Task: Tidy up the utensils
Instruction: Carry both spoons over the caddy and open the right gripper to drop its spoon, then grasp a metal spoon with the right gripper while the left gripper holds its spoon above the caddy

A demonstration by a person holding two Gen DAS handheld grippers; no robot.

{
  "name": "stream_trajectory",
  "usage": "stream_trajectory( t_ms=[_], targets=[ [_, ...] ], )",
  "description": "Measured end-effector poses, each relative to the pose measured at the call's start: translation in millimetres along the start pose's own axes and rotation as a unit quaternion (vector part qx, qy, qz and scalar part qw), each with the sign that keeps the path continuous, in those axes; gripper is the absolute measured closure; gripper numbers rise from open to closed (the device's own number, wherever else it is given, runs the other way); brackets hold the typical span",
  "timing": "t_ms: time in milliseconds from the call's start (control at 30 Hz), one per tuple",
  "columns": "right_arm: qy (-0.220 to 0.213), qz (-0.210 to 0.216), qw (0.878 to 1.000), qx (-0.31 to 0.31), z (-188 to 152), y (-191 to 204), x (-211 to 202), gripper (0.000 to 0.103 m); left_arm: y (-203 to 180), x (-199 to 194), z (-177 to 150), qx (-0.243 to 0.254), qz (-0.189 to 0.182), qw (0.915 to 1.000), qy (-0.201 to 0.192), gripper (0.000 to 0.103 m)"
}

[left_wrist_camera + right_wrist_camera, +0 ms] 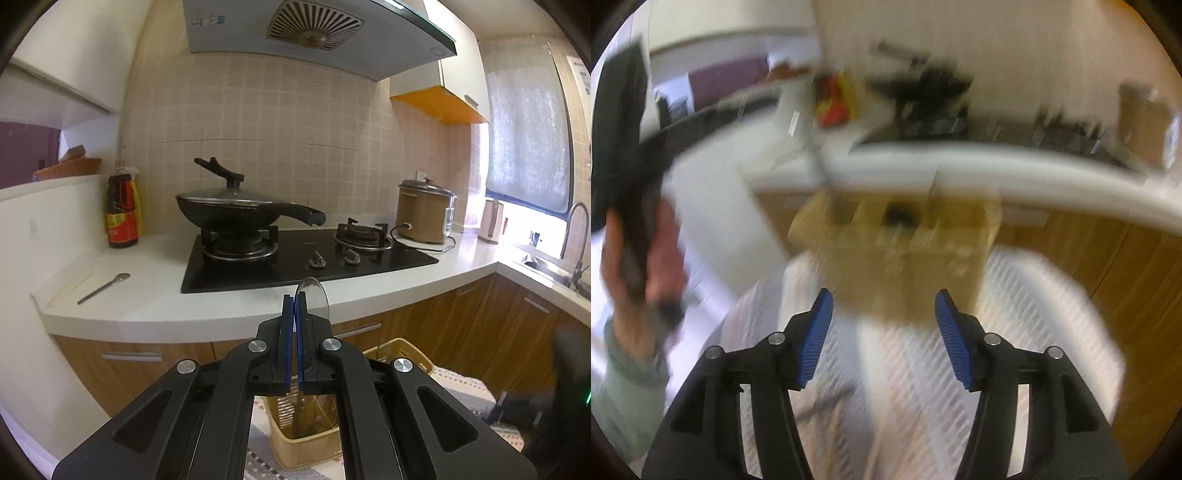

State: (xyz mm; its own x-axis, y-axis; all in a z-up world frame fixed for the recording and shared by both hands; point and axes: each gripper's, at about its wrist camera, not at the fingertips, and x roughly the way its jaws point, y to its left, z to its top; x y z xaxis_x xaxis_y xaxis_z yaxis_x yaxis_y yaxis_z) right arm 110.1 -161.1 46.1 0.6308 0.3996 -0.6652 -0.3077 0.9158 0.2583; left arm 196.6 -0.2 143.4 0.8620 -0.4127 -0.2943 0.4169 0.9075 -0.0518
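Note:
My left gripper (pixel 295 297) is shut on a metal spoon (pixel 314 295). The spoon's bowl sticks up above the blue pads and its handle hangs down between the arms. Below it stands a yellow utensil basket (pixel 306 443) with utensils inside. A second spoon (pixel 105 287) lies on the white counter (pixel 147 291) at the left. My right gripper (pixel 884 306) is open and empty. In the blurred right wrist view it faces the yellow basket (pixel 897 251), which stands on a patterned cloth. The left gripper and its hand (pixel 639 258) show at that view's left edge.
A black wok with lid (pixel 229 210) sits on the gas hob (pixel 295 258). A sauce bottle (pixel 122 210) stands at the left, a rice cooker (pixel 424 210) and a kettle (pixel 491 221) at the right. Sink and faucet (pixel 572 236) are far right. Wooden cabinets run below.

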Motion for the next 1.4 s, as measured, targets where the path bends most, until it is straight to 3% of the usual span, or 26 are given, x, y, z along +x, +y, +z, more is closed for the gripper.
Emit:
stream_trajectory(
  t_ms=[100, 167, 333, 467, 700, 800, 833, 867, 1033, 1400],
  targets=[
    [0.084, 0.055, 0.994, 0.037, -30.9, 10.6, 28.1, 0.058, -0.7, 0.9, -2.1, 0.001, -0.002, 1.0, 0.004, 0.103],
    [0.14, 0.103, 0.984, 0.05, -52.9, 26.7, 45.3, 0.061, -2.4, -0.9, -5.3, 0.005, -0.005, 0.9999, 0.007, 0.103],
    [0.203, 0.077, 0.975, 0.058, -88.9, 60.6, 74.8, 0.065, -3.2, -4.8, -8.3, 0.003, -0.01, 0.9999, 0.007, 0.103],
    [0.179, 0.049, 0.977, 0.104, -88.6, 52.1, 74.2, 0.065, -1.3, -9.5, -9.4, -0.001, -0.012, 0.9999, 0.004, 0.103],
    [0.172, 0.039, 0.967, 0.184, -81.9, 27.7, 92.6, 0.065, 4.0, -11.6, -7.7, -0.012, -0.012, 0.9999, -0.002, 0.103],
    [0.164, 0.028, 0.968, 0.186, -80.5, 29.2, 97.2, 0.071, 5.3, -12.0, -8.9, -0.014, -0.011, 0.9998, -0.001, 0.103],
    [0.163, 0.015, 0.97, 0.182, -80.5, 30.3, 99.6, 0.089, 5.4, -11.8, -9.1, -0.014, -0.011, 0.9998, -0.001, 0.103],
    [0.162, 0.021, 0.969, 0.186, -81.9, 29.2, 102.3, 0.095, 5.2, -12.0, -9.2, -0.013, -0.01, 0.9999, -0.001, 0.103],
    [0.141, 0.04, 0.971, 0.188, -74.9, 24.3, 98.7, 0.102, 5.4, -10.2, -10.4, -0.01, -0.008, 0.9999, 0.001, 0.103],
    [0.091, 0.065, 0.978, 0.176, -53.6, 11.6, 54.8, 0.102, -1.0, -8.9, -6.1, 0.004, 0.0, 1.0, -0.004, 0.103]
  ],
)
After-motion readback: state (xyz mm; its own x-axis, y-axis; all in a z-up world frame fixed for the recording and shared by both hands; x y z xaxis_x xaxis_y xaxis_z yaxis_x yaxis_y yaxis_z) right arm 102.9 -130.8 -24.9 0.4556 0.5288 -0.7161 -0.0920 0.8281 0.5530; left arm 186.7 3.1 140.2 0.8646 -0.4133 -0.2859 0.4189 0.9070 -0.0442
